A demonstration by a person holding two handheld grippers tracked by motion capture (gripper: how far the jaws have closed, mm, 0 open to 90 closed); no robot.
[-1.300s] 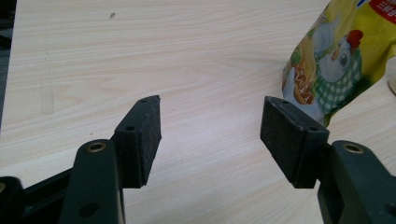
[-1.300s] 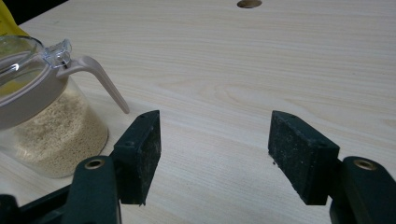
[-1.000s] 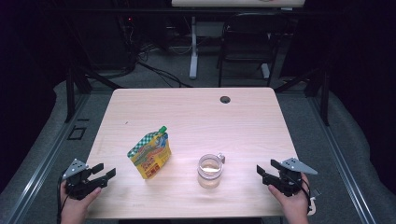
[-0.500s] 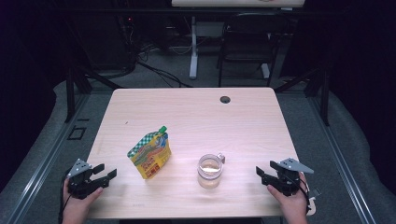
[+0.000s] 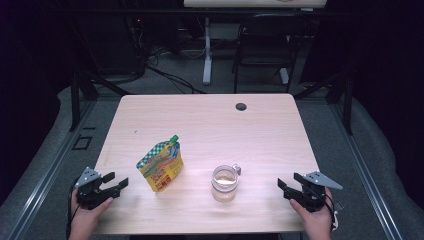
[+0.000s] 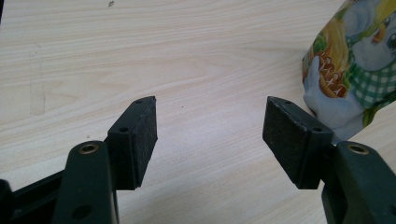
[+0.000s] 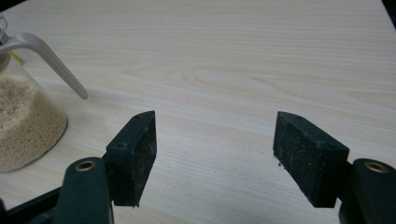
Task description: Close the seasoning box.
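Observation:
A yellow pouch [image 5: 160, 166] with a green cap and checked print stands on the wooden table [image 5: 210, 125], left of centre. Its lower corner, the pouch [image 6: 355, 65], shows in the left gripper view at the right. A clear glass jar [image 5: 224, 183] with beige grains inside stands right of the pouch; the jar [image 7: 25, 116] has a light curved lever at its rim. My left gripper [image 5: 116, 187] is open at the near left corner, nothing between its jaws [image 6: 210, 140]. My right gripper [image 5: 286, 189] is open at the near right, jaws empty [image 7: 215, 154].
A small dark round grommet [image 5: 241, 106] sits near the table's far edge. Beyond the table stand a chair [image 5: 265, 45] and a white desk leg [image 5: 206, 50] on a grey floor with cables.
Both grippers have stayed almost still; the left one has shifted slightly toward the near edge. The pouch and jar have not moved.

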